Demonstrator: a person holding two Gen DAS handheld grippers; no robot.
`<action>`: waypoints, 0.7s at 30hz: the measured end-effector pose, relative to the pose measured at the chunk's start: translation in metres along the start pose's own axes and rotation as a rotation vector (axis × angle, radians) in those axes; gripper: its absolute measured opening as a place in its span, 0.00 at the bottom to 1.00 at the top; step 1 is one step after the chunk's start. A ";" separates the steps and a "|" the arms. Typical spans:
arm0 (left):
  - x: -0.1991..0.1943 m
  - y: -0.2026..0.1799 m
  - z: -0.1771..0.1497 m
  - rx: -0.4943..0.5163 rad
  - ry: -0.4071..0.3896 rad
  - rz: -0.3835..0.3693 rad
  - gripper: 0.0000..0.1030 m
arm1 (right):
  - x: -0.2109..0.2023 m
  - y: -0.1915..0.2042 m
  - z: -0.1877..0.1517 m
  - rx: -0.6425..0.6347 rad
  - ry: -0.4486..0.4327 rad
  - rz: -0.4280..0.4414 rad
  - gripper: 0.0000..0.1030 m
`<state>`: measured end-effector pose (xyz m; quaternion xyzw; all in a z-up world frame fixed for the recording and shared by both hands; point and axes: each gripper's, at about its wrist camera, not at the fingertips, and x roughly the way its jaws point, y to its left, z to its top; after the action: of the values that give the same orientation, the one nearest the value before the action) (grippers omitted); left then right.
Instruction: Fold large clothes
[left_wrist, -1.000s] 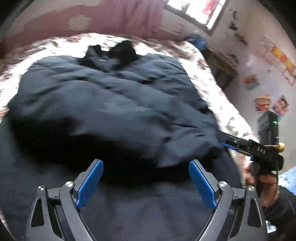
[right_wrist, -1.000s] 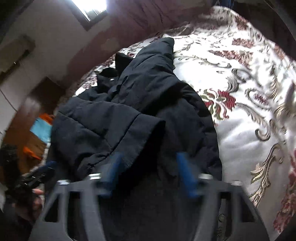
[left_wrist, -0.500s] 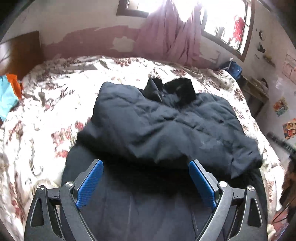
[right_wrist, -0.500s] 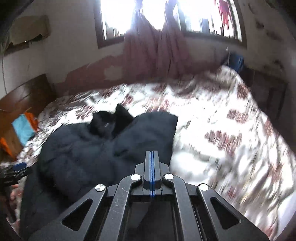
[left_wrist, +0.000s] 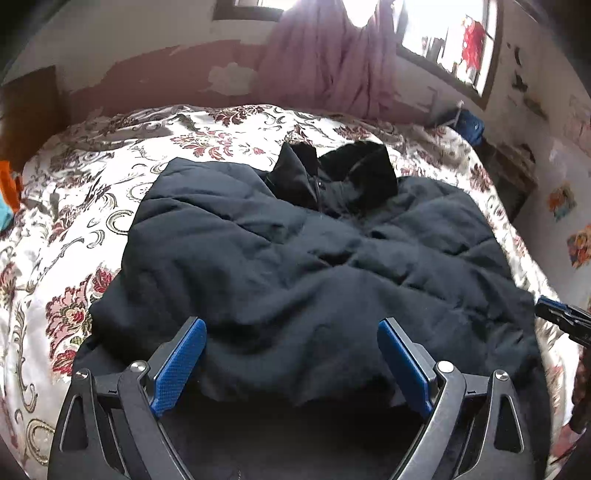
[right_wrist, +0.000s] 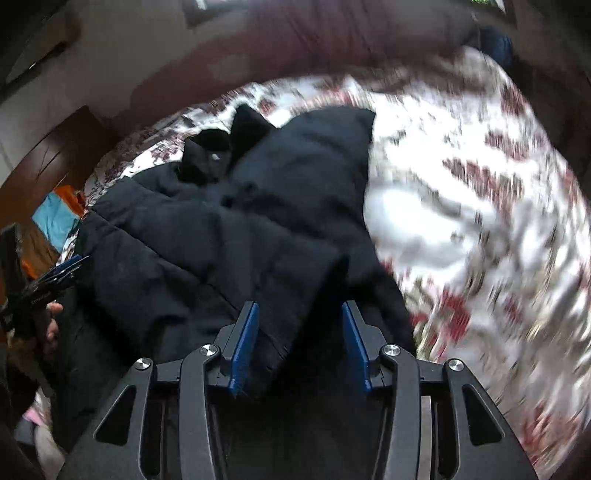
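A dark navy padded jacket (left_wrist: 295, 258) lies on the floral bedspread (left_wrist: 92, 206), collar (left_wrist: 332, 177) at the far end and its sides folded in over the body. My left gripper (left_wrist: 290, 323) hovers over the near hem, wide open, with nothing between its blue pads (left_wrist: 177, 358). In the right wrist view the jacket (right_wrist: 229, 229) fills the left half. My right gripper (right_wrist: 300, 306) is above a folded-over edge, its jaws opening; the cloth lies under the gap and the pads (right_wrist: 245, 332) do not press on it. Each gripper's tip shows at the edge of the other's view.
Bare bedspread (right_wrist: 461, 206) stretches to the right of the jacket. A pink curtain (left_wrist: 332, 62) and a window stand behind the bed. A wooden headboard (right_wrist: 55, 155) and orange and turquoise cloth (right_wrist: 55, 218) are on the left. A person's hand (right_wrist: 51, 325) holds the left gripper.
The right gripper went from partly open to shut and has now opened again, dipping back toward the jacket. The left gripper pulled back from the jacket, still wide open.
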<state>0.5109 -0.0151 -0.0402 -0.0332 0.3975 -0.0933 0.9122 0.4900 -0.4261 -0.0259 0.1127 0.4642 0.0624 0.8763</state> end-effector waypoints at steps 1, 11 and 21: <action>0.001 -0.001 -0.002 0.008 -0.003 0.004 0.91 | 0.007 -0.002 -0.003 0.023 0.019 0.015 0.39; -0.002 -0.006 0.002 0.064 -0.011 0.020 0.91 | -0.019 0.033 0.038 -0.161 -0.182 -0.106 0.03; 0.037 -0.027 0.009 0.163 0.108 0.162 0.91 | 0.002 0.016 0.055 -0.083 -0.215 -0.087 0.29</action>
<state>0.5382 -0.0490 -0.0569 0.0782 0.4385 -0.0530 0.8938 0.5365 -0.4176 0.0063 0.0620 0.3693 0.0308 0.9267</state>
